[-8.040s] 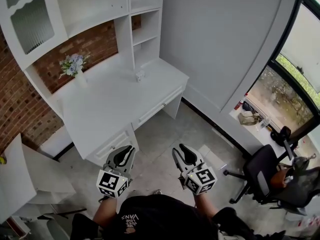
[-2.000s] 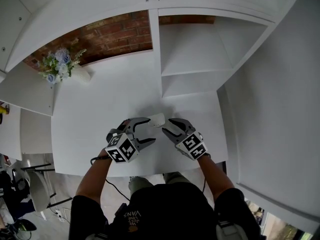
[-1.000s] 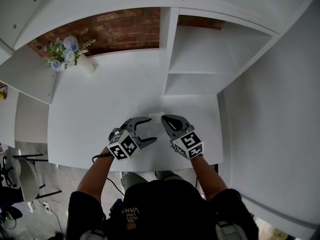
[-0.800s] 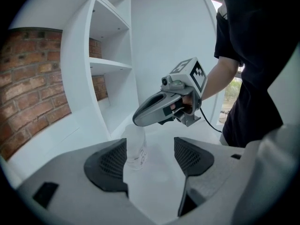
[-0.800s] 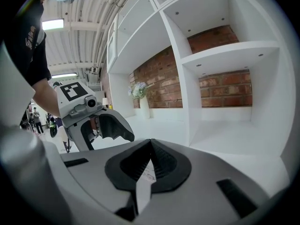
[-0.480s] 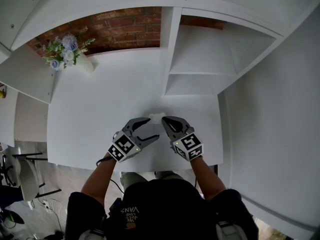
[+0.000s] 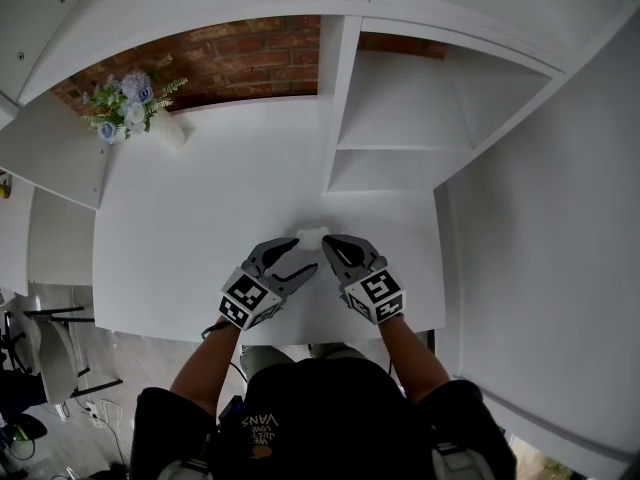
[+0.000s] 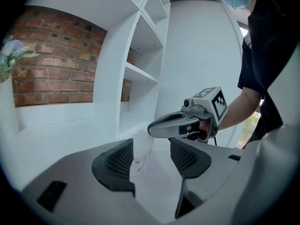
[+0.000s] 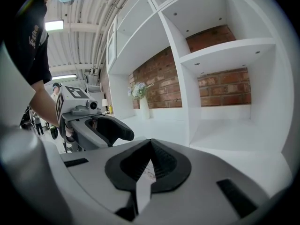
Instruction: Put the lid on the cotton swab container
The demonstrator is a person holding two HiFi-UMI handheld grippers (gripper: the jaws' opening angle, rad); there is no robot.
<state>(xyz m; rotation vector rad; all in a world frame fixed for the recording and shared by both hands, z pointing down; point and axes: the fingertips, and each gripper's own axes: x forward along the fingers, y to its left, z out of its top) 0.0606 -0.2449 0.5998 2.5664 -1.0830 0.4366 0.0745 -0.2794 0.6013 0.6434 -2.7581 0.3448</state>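
Observation:
A small translucent white cotton swab container (image 7: 312, 234) stands on the white desk (image 7: 200, 218) near its front. I cannot make out a separate lid. My left gripper (image 7: 305, 258) reaches it from the left. Its jaws are closing, with the container (image 8: 141, 149) standing between the fingertips and the pads not touching it. My right gripper (image 7: 326, 241) comes in from the right, shut, its tip beside the container's top. In the right gripper view, a sliver of the printed container (image 9: 148, 171) shows through the notch of the shut jaws. The right gripper (image 8: 157, 128) hovers just above the container.
A white vase of pale flowers (image 7: 130, 108) stands at the desk's back left against the brick wall (image 7: 250, 53). A white shelf unit (image 7: 400, 128) rises at the back right. The desk's front edge (image 7: 270, 340) runs just under both grippers.
My left gripper has shifted right, so the container now stands between its jaws, and the jaws have narrowed a little. The right gripper has barely moved.

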